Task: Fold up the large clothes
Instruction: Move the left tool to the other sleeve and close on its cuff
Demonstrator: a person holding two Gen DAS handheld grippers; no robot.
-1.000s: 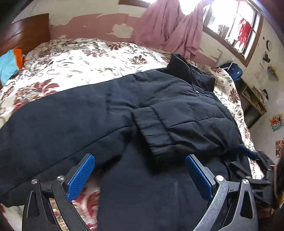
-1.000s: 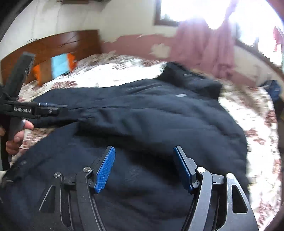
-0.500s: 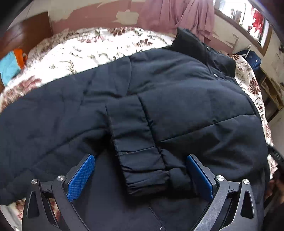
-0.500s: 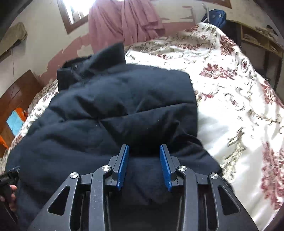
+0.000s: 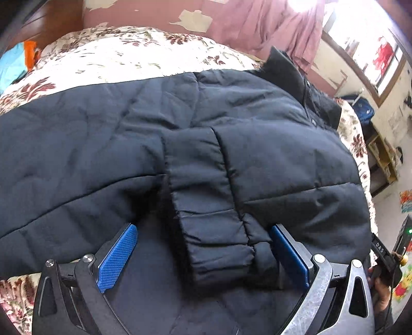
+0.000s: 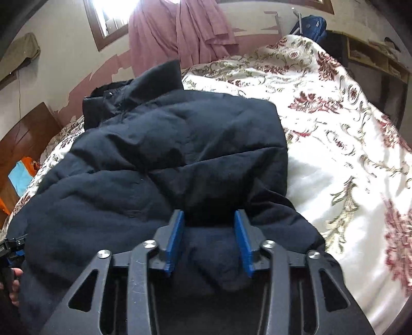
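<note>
Floral bedspread (image 6: 334,144) bears a navy jacket (image 5: 257,154); left gripper (image 5: 203,255) gapes around its cuff, right gripper (image 6: 209,232) has been widening, jacket between.

Jackets: one, dark padded jacket (image 5: 231,159)
Floral bedspreads: one (image 6: 334,134)
Grippers: two, left gripper (image 5: 203,257), right gripper (image 6: 209,239)
Pink curtains: one (image 6: 177,33)

1. i'm looking at a home bedroom: a bed with a floral bedspread (image 6: 334,108) and a wooden headboard (image 6: 23,139).
2. pink cloth (image 6: 177,33) hangs by the window (image 6: 108,20); the wall paint (image 5: 159,13) is peeling.
</note>
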